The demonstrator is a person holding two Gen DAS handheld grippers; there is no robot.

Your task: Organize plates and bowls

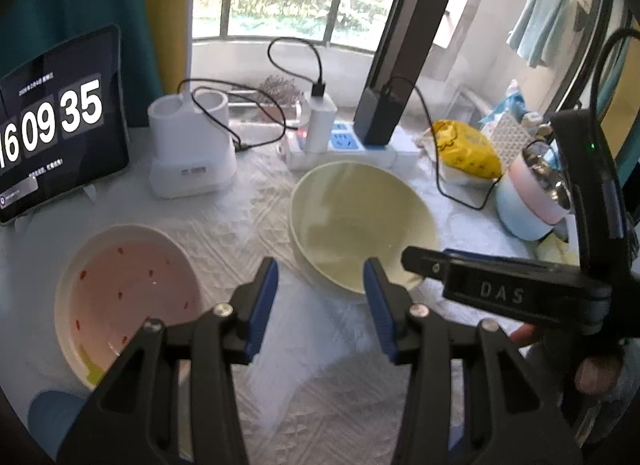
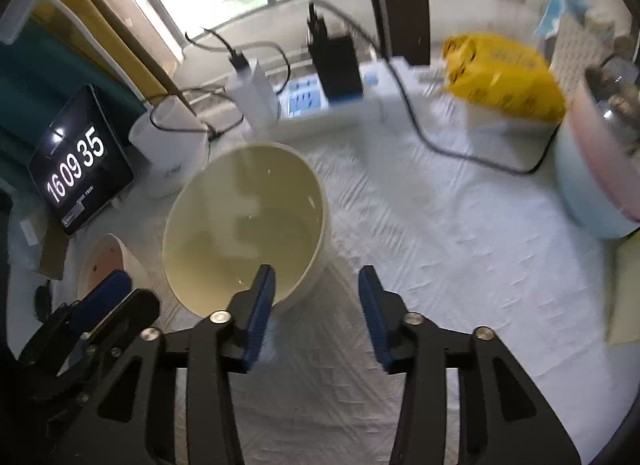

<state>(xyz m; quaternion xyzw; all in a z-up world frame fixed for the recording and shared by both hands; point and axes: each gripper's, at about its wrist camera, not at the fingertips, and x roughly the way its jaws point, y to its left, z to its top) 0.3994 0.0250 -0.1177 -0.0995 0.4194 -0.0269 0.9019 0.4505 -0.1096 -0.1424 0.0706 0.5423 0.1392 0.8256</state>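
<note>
Both sets of fingers spread, empty. Yellow bowl [image 2: 244,225] just past right gripper [image 2: 316,297] left fingertip; pink plate [image 1: 128,297] left of left gripper [image 1: 320,289]. Risk: shallow rim pinch, bowl tipping or sliding on wrinkled cloth [image 2: 440,245].

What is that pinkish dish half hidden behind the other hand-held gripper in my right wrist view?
Observer: A round pink ceramic plate with a white rim, dotted with small red specks.
Visitor: Anything on it?
Observer: Only a yellowish patch by its near rim.
Visitor: Is the left hand-held gripper holding it?
Observer: No. The left hand-held gripper is open and empty, between that plate and the pale yellow round bowl.
</note>
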